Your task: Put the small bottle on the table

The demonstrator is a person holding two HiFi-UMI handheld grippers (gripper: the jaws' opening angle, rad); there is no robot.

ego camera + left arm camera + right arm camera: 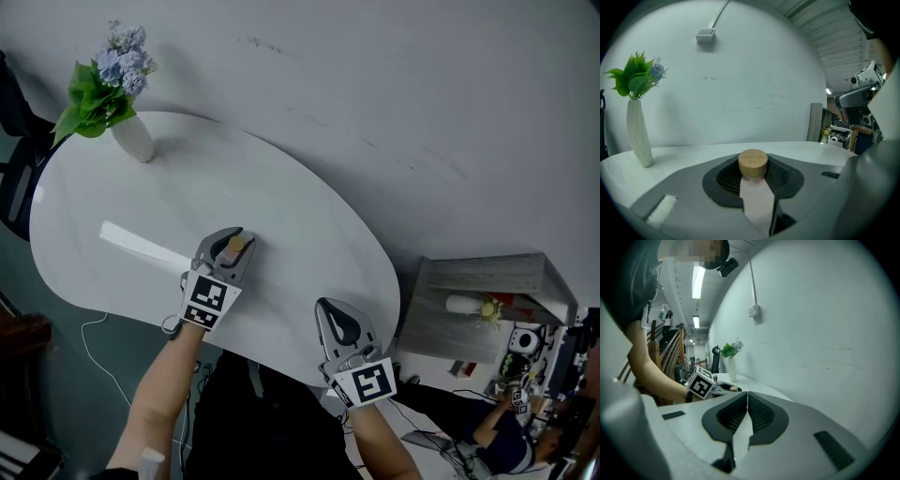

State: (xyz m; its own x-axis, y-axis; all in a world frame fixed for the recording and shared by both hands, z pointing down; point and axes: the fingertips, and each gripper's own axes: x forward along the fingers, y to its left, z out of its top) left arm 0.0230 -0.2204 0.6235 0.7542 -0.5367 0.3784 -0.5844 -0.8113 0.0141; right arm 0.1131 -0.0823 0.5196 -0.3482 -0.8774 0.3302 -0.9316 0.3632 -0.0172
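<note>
The left tool [229, 244] grasps the bottle [753, 164] near the surface's [281, 187] near edge; the right tool [746, 401] is clenched, empty, at the near right edge.

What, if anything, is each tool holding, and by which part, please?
The left tool grips the small bottle by its pale body, just below the wooden cap; the right tool, shut, holds nothing.

table [84, 216]: glossy | small bottle [757, 201]: wooden cap, matt body | vase [638, 140]: ribbed, matt | fingers [670, 187]: matt plastic
</note>
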